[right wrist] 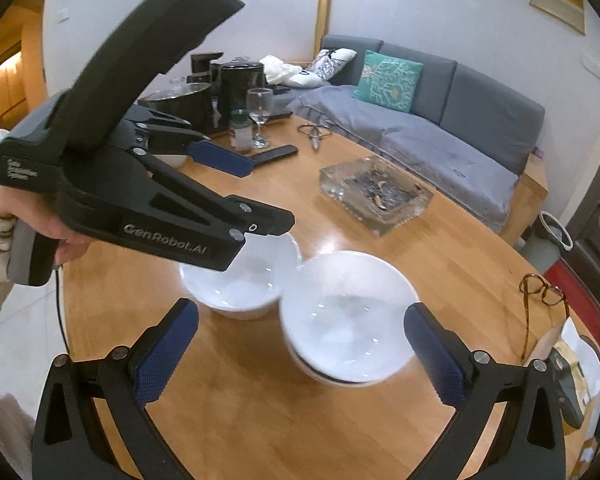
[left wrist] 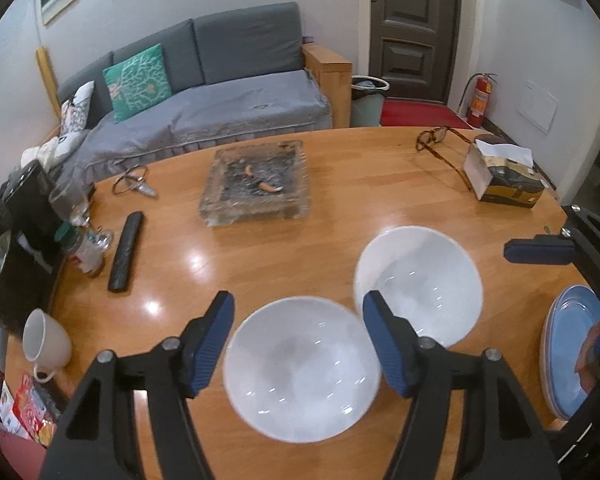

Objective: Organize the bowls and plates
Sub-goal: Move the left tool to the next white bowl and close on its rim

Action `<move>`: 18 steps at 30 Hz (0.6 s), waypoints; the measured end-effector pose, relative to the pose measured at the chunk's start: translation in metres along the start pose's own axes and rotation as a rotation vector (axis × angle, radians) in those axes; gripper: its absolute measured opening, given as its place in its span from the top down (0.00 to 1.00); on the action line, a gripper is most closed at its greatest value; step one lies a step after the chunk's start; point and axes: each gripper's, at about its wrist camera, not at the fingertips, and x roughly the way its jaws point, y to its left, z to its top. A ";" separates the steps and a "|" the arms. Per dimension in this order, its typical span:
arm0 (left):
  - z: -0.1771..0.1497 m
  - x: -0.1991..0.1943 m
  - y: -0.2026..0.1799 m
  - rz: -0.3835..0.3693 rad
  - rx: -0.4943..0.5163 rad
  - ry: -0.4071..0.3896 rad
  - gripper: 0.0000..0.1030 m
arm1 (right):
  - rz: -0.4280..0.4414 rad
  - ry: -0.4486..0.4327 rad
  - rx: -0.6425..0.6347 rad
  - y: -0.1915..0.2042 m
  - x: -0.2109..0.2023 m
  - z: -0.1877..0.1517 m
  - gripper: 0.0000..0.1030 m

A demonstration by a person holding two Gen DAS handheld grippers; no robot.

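both claws, left claw [left wrist: 298, 344] and right claw [right wrist: 302, 354], hang apart and empty over 2 white bowls [left wrist: 302, 368] [left wrist: 418, 284] touching on the worktop [left wrist: 380, 184]; nesting them calls for a square rim grip, lifted clear of the blue plates [left wrist: 572, 352].

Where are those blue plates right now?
In the left wrist view, the blue plates sit stacked at the table's right edge, right of the two white bowls.

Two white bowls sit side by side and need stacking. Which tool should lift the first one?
Either could, but left looks marginally better: the left tool is open and closely brackets the near bowl. The right tool, also open, frames the other bowl with wider jaws.
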 end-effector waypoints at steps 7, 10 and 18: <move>-0.025 0.007 0.034 0.007 -0.066 0.034 0.39 | 0.066 0.000 -0.026 0.032 0.017 0.004 0.01; -0.035 0.012 0.043 -0.006 -0.088 0.047 0.39 | 0.103 0.011 -0.020 0.042 0.028 0.004 0.01; -0.056 0.029 0.059 -0.038 -0.137 0.095 0.55 | 0.198 0.063 -0.016 0.060 0.059 -0.001 0.04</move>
